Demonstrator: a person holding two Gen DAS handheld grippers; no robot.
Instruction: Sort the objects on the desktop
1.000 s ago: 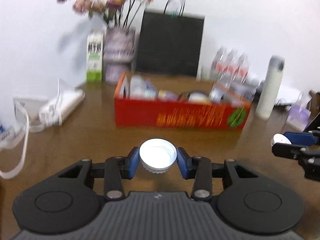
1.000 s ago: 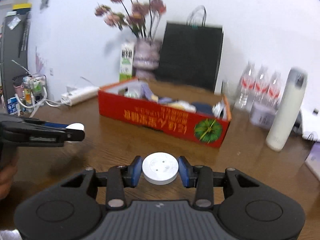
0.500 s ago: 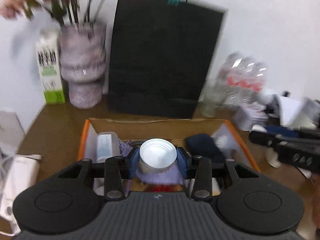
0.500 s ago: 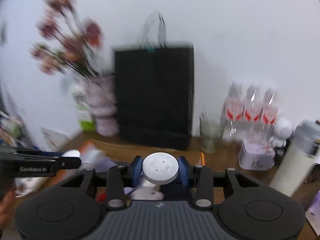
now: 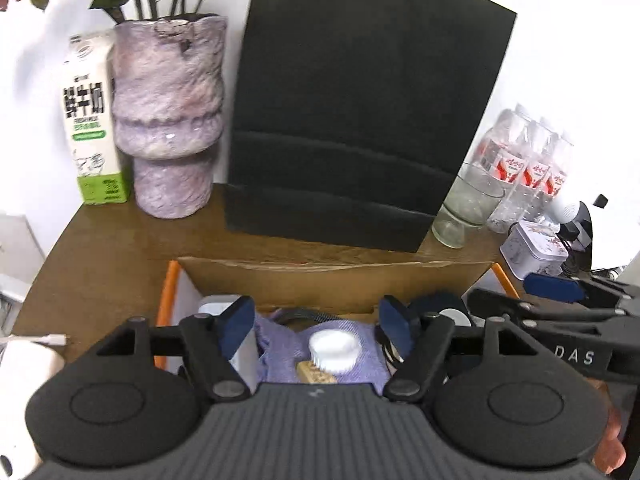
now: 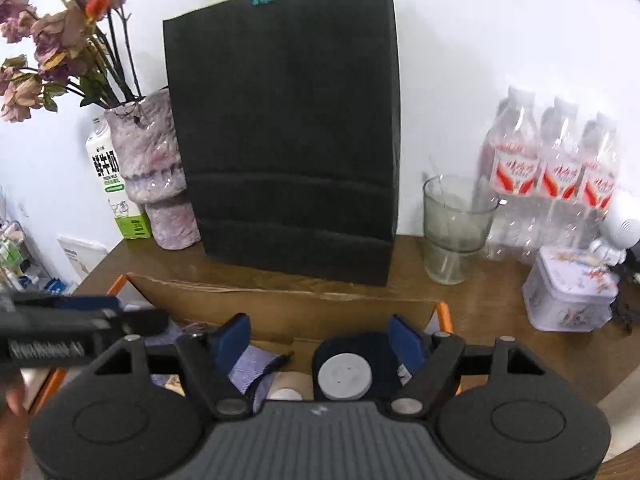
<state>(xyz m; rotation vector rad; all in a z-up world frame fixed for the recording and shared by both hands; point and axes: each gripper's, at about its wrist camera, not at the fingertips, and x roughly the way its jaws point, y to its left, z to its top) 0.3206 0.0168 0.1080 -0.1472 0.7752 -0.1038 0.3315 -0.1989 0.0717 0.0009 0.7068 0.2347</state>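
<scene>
Had both grippers, left [image 5: 318, 326] and right [image 6: 320, 340], spread wide over the box [image 5: 332, 280] so the cap [image 5: 334, 350] and disc [image 6: 345, 376] lay inside.

Box [image 5: 173, 280] front wall and most contents hidden under both gripper bodies; only back wall and side rims show. Flowers [image 6: 60, 36] cut off at top and left edges, bottles [image 6: 556, 168] blurred, labels unreadable. Left gripper [image 6: 156, 316] blurred in right view, lettering illegible.
</scene>
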